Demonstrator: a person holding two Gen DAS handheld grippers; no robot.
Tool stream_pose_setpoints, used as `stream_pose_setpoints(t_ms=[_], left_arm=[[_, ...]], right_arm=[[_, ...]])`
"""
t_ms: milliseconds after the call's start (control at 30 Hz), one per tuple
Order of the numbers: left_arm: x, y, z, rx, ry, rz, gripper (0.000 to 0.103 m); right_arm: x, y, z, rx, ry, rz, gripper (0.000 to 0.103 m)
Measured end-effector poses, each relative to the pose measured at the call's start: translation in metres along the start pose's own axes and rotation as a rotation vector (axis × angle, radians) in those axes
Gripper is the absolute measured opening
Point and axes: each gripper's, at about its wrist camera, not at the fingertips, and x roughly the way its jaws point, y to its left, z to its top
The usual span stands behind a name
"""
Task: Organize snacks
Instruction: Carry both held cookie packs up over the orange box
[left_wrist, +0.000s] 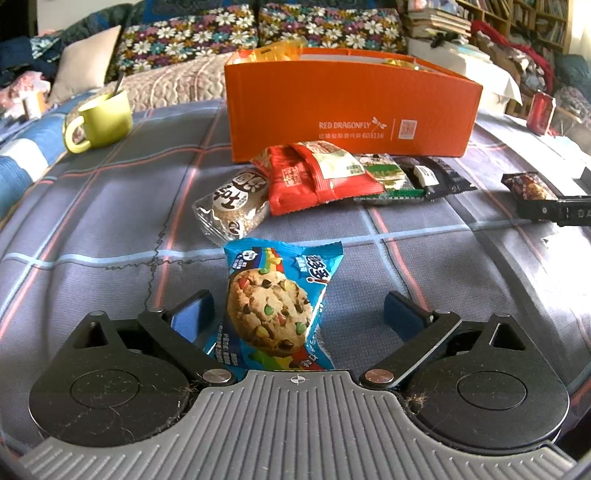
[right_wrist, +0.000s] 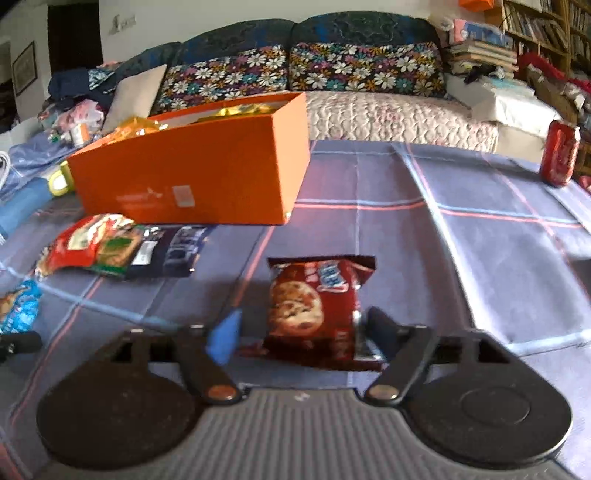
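A blue cookie packet (left_wrist: 275, 306) lies on the plaid cloth between the fingers of my open left gripper (left_wrist: 299, 314); the left finger is at its edge, the right one apart. A dark red cookie packet (right_wrist: 317, 310) lies between the fingers of my open right gripper (right_wrist: 303, 328), close to the right finger. An orange box (left_wrist: 347, 110) holding yellow packets stands beyond; it also shows in the right wrist view (right_wrist: 192, 173). In front of it lie a sesame cake packet (left_wrist: 232, 206), a red packet (left_wrist: 317, 177), a green one (left_wrist: 388, 173) and a black one (left_wrist: 436, 177).
A green mug (left_wrist: 99, 122) with a spoon stands at the far left. A red can (right_wrist: 559, 153) stands at the far right. A sofa with floral cushions (right_wrist: 295, 70) runs behind the table. Bookshelves and piled things fill the right.
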Motion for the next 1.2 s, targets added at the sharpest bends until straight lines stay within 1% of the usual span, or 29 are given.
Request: stream_pose_setpoints(t_ms=[33, 133, 267, 333, 500, 633, 800, 867, 900, 933, 967, 1000, 1033, 1100, 1200], left_arm=[[0.0, 0.0, 0.0, 0.001, 0.004, 0.001, 0.081], [-0.003, 0.001, -0.001, 0.005, 0.014, 0.003, 0.082], [-0.003, 0.004, -0.002, 0.001, 0.006, 0.011, 0.082], [-0.002, 0.005, -0.001, -0.017, 0.007, 0.008, 0.082], [0.0, 0.004, -0.001, -0.018, 0.001, 0.018, 0.082], [0.0, 0.005, -0.002, -0.016, -0.008, 0.014, 0.082], [0.001, 0.005, -0.002, -0.016, -0.014, 0.015, 0.082], [0.001, 0.005, -0.002, -0.016, -0.015, 0.017, 0.082], [0.0, 0.005, -0.002, -0.016, -0.015, 0.014, 0.081], [0.0, 0.005, -0.001, -0.012, -0.018, 0.01, 0.072], [-0.002, 0.004, 0.0, -0.006, -0.027, 0.003, 0.047], [-0.005, 0.003, 0.002, 0.002, -0.036, -0.004, 0.028], [-0.007, 0.003, 0.005, 0.008, -0.033, -0.006, 0.009], [-0.008, 0.005, 0.007, -0.009, -0.018, -0.018, 0.01], [-0.017, 0.008, 0.008, -0.026, -0.037, -0.021, 0.01]], right_arm=[[0.0, -0.001, 0.0, 0.012, 0.002, 0.006, 0.095], [-0.002, -0.006, 0.003, 0.047, -0.01, 0.005, 0.094], [-0.001, -0.009, 0.002, 0.059, -0.015, -0.009, 0.094], [0.003, -0.008, 0.002, 0.055, -0.009, -0.009, 0.094], [0.004, -0.005, 0.005, 0.051, -0.014, 0.002, 0.094], [0.005, -0.006, 0.002, 0.035, -0.009, -0.022, 0.094], [0.006, -0.012, 0.004, 0.053, -0.017, -0.039, 0.094], [0.008, -0.01, 0.005, 0.039, -0.015, -0.046, 0.094], [0.01, -0.008, 0.005, 0.017, -0.01, -0.05, 0.092], [0.01, -0.005, 0.005, -0.012, -0.009, -0.064, 0.081], [0.01, -0.001, 0.004, -0.055, -0.017, -0.075, 0.059], [0.008, -0.001, 0.005, -0.065, -0.022, -0.062, 0.051], [0.006, -0.001, 0.005, -0.06, -0.019, -0.052, 0.051], [0.004, -0.002, 0.005, -0.06, -0.016, -0.046, 0.051], [0.0, -0.003, 0.006, -0.032, -0.026, -0.02, 0.051]])
